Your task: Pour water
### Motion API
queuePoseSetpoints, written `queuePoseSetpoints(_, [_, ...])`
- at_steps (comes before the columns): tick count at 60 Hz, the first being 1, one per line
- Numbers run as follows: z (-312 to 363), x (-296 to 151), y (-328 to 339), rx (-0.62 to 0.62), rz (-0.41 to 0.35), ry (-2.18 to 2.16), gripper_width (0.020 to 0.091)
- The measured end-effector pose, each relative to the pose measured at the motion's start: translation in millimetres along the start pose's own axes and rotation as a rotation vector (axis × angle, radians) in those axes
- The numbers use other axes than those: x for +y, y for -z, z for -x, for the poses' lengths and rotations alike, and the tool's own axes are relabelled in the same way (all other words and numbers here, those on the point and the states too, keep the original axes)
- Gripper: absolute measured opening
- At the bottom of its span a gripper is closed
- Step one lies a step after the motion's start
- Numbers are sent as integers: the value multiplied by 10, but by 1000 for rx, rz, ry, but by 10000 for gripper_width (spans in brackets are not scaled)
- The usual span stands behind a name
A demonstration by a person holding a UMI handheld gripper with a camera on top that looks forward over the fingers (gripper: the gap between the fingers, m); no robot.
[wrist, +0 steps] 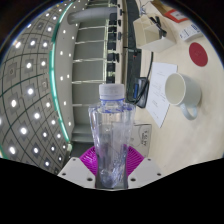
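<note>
White table: mug, papers.

Ceiling lights, cluttered table.

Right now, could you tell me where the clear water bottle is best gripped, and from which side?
Grip the water bottle at its mid-body, side-on with the fingers level: it stands upright, the walls there are straight, and the cap narrows above. It already sits between the pads, apparently clamped, with the white mug beyond.

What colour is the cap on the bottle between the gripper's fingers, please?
White, seen in the gripper view: the cap tops the clear bottle held by the gripper.
</note>
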State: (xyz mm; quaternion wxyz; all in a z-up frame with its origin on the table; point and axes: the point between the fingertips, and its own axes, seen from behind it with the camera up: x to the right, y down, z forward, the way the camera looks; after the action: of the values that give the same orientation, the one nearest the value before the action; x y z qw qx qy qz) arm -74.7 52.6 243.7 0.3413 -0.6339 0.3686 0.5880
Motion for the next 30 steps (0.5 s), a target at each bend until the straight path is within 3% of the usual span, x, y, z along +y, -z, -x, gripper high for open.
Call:
queuePoseSetpoints(16, [-433,-309,-388,-47,40,-524,317])
queuePoseSetpoints(30, [-593,-335,-363,3,67,-512,316])
